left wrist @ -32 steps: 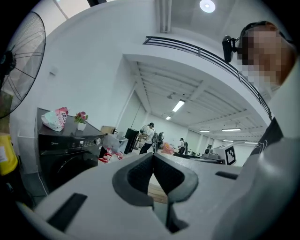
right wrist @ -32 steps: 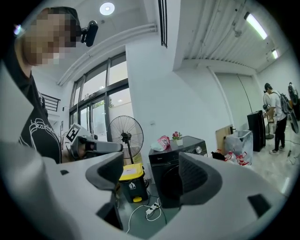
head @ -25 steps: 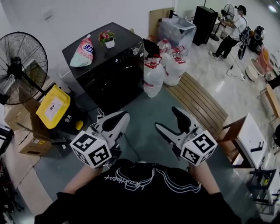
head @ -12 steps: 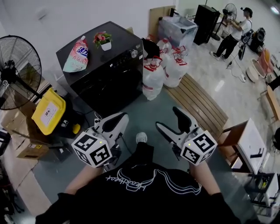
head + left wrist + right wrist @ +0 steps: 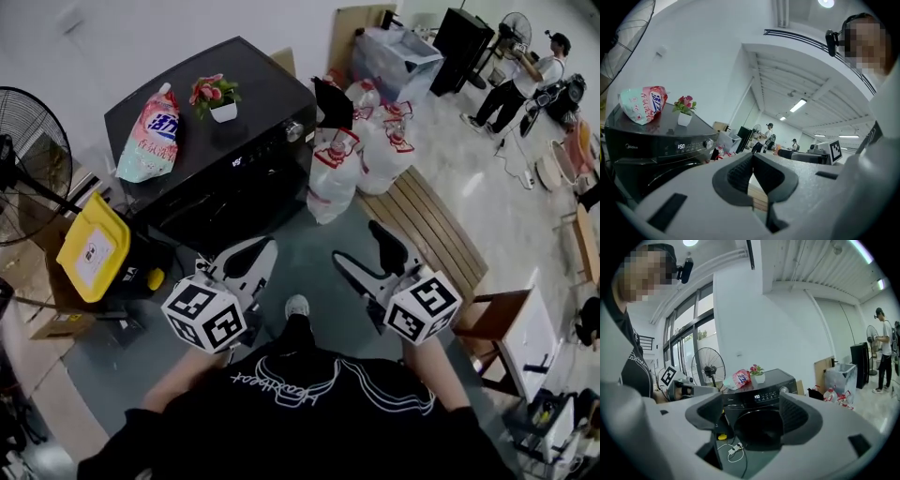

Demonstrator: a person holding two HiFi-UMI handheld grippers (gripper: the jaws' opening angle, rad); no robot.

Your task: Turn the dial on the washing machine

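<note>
Washing machine (image 5: 253, 98): nearer than a second ago.
Dial (image 5: 294, 130): washing machine's front right corner, unreached.
Left gripper (image 5: 251, 258): closed, empty.
Right gripper (image 5: 358, 246): wide, empty.
Risk: I may overshoot and knock the display (image 5: 757, 396) beside it.

The head view is looking steeply down past the left tool (image 5: 261, 249) and right tool (image 5: 361, 253) at the washing machine (image 5: 216, 141), standing well ahead. Both tool cameras are looking from low down along their jaws, sharing its dial (image 5: 708, 143).

The washing machine (image 5: 647, 161) carries the brand "Midea" at its panel's left; its lit display (image 5: 680, 146) reads "1:50".
</note>
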